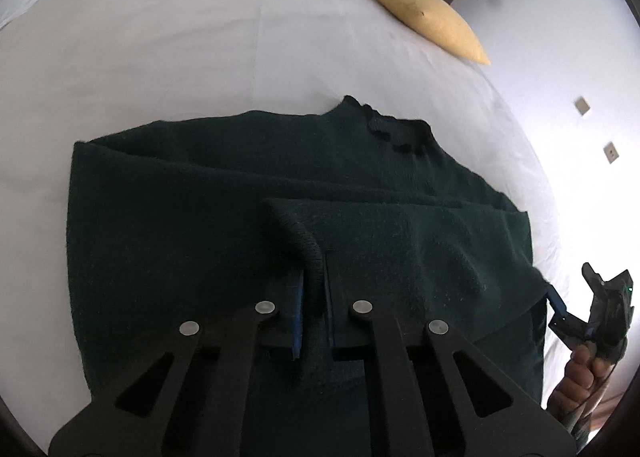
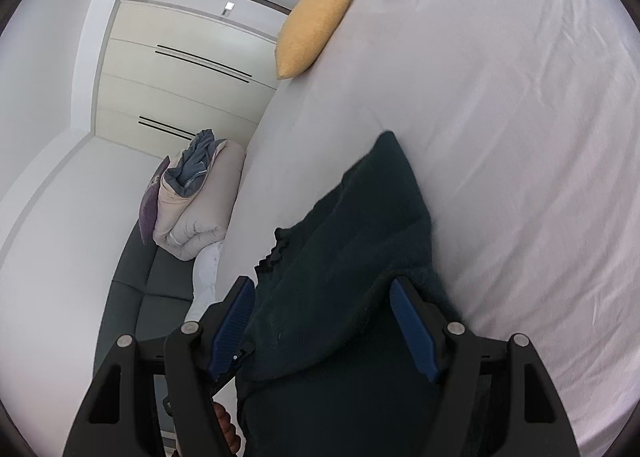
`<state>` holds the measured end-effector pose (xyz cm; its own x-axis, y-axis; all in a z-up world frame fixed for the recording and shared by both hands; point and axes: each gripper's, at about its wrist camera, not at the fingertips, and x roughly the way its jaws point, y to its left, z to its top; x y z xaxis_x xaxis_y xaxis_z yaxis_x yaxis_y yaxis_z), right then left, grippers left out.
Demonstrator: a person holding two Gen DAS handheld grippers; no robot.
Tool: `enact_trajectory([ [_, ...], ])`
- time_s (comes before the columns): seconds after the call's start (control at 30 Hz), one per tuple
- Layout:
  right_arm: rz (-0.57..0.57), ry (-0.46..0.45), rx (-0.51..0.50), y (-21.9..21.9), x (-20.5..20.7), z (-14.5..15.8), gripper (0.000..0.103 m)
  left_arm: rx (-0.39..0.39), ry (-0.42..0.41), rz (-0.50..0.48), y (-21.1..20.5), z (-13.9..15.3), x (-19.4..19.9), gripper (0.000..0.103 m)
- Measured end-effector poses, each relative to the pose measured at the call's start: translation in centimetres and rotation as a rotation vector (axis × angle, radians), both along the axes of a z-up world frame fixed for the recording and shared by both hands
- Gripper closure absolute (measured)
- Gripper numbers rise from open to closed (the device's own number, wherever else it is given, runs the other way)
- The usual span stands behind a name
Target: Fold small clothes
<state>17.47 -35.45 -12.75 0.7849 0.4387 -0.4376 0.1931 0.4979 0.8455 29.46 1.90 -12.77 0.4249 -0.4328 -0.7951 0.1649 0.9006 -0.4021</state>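
Observation:
A dark green knitted sweater (image 1: pixel 200 225) lies spread on the white bed (image 1: pixel 180 49), neckline (image 1: pixel 396 137) toward the far side, one sleeve folded across its body. My left gripper (image 1: pixel 315 285) is shut on that sleeve's ribbed cuff (image 1: pixel 296 233), which stands pinched between the blue pads. At the sweater's right edge, a hand (image 1: pixel 580 373) holds my right gripper (image 1: pixel 560 301). In the right wrist view, the right gripper (image 2: pixel 322 285) stands open and wide. The sweater (image 2: pixel 360 241) lies between its fingers (image 2: pixel 412 329), and the pads do not visibly press on it.
A yellow cushion (image 1: pixel 432 13) (image 2: pixel 316 25) rests on the bed's far edge. Beyond the bed, a rolled duvet (image 2: pixel 196 201) sits on a grey sofa (image 2: pixel 160 297) in front of a white wardrobe (image 2: pixel 180 69). White sheet surrounds the sweater.

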Motion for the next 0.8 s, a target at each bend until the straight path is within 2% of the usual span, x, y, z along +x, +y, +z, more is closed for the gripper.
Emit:
enact_trajectory([
  [0.17, 0.012, -0.028, -0.041, -0.5, 1.7, 1.4, 0.029, -0.012, -0.029, 0.023, 1.0, 0.2, -1.0, 0.096],
  [0.33, 0.067, -0.009, -0.089, 0.3, 4.3, 1.7, 0.029, -0.018, -0.049, 0.041, 1.7, 0.4, -1.3, 0.096],
  [0.43, 0.099, 0.033, -0.109, 0.6, 5.7, 0.3, 0.029, -0.023, -0.051, 0.044, 1.9, 0.1, -1.6, 0.096],
  [0.5, 0.123, 0.071, -0.119, 0.9, 6.3, -1.1, 0.029, -0.024, -0.018, 0.035, 1.9, -1.0, -1.3, 0.094],
  [0.57, 0.143, 0.101, -0.141, 0.9, 6.7, -2.8, 0.038, -0.045, -0.008, 0.038, 2.0, -2.0, -0.9, 0.092],
  [0.67, 0.136, 0.068, -0.108, 0.5, 6.1, -2.3, 0.037, -0.129, -0.013, 0.053, 3.3, -2.7, -1.0, 0.091],
  [0.73, 0.141, -0.001, -0.055, 0.3, 5.8, -1.4, 0.037, -0.185, -0.010, 0.064, 4.0, -3.2, -0.8, 0.091],
  [0.8, 0.159, -0.046, -0.054, 0.7, 5.7, -0.5, 0.031, -0.201, -0.013, 0.060, 4.2, -3.5, -0.7, 0.091],
])
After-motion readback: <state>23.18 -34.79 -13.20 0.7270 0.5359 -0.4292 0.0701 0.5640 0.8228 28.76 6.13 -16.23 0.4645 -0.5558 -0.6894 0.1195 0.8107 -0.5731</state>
